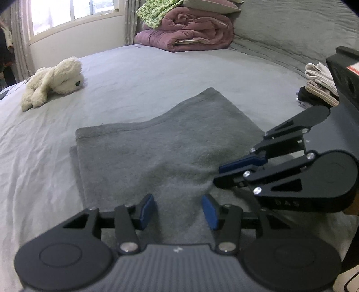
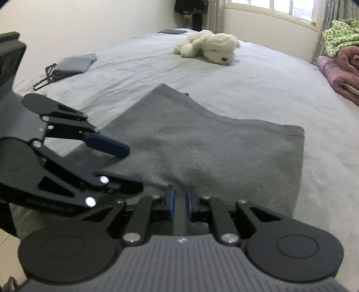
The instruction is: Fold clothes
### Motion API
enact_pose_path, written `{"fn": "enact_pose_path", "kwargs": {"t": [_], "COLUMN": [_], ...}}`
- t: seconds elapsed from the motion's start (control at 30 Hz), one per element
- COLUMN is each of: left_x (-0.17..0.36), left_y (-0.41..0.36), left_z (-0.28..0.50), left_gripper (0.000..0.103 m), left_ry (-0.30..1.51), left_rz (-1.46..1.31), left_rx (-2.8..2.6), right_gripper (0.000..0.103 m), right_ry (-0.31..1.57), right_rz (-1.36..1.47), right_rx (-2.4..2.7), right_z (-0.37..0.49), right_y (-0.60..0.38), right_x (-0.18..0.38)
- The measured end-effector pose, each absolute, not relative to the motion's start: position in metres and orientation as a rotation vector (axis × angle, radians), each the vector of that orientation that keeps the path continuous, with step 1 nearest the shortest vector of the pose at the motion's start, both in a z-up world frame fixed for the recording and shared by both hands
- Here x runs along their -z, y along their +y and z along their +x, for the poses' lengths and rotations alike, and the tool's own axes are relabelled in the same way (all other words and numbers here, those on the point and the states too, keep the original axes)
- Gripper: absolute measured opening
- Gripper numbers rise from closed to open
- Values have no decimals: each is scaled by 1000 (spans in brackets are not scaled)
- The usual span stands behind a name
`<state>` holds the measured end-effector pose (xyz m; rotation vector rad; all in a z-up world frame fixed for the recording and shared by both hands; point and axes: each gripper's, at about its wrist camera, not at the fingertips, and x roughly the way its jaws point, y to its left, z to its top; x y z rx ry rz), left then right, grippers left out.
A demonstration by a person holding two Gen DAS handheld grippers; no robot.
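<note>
Bed [image 1: 139,74]: pale grey sheet, lightly wrinkled, carrying everything listed here.
Stuffed dog [image 1: 53,82]: cream plush, lying on its side, far left in the left wrist view, well apart from the garment.
Grey garment [image 1: 161,152]: dark grey, folded flat into a rough rectangle, in the middle of the bed just ahead of both grippers; hemmed edge along the far side, a second layer showing at the left edge.
Left gripper [image 1: 178,211]: at the near edge of the garment; blue pads stand apart with cloth showing in the gap, not pressing on it; open.
Right gripper [image 2: 178,202]: just right of the left one, also at the garment's near edge; blue pads close together with a narrow gap, a ridge of grey cloth running up into it; whether the pads still pinch the cloth I cannot tell.
Folded quilt [image 1: 190,33]: mauve, bundled at the far side of the bed, a green patterned cloth [image 1: 154,11] on top.
Clothes pile [image 1: 318,87]: beige over dark items, far right.
Folded grey cloth [image 2: 74,64]: far left in the right wrist view, beside a black strap.
</note>
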<state>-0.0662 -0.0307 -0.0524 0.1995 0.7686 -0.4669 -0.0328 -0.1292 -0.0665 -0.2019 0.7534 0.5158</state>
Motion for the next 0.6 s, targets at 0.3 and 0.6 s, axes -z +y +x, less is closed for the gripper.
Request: {"fn": "enact_pose_path", "kwargs": {"t": [0.3, 0.6], "left_x": [48, 46], "left_y": [-24, 0], "left_z": [-55, -46], "left_gripper": [55, 56], "left_ry": [758, 783], "left_rz": [184, 160], "left_rx": [404, 332], "right_gripper": [12, 12], "right_ry": [747, 766], "right_rz": [-154, -96], "right_rx": [-469, -306], "right_z": [-21, -9], "right_y": [-139, -166], "right_x": [63, 59]}}
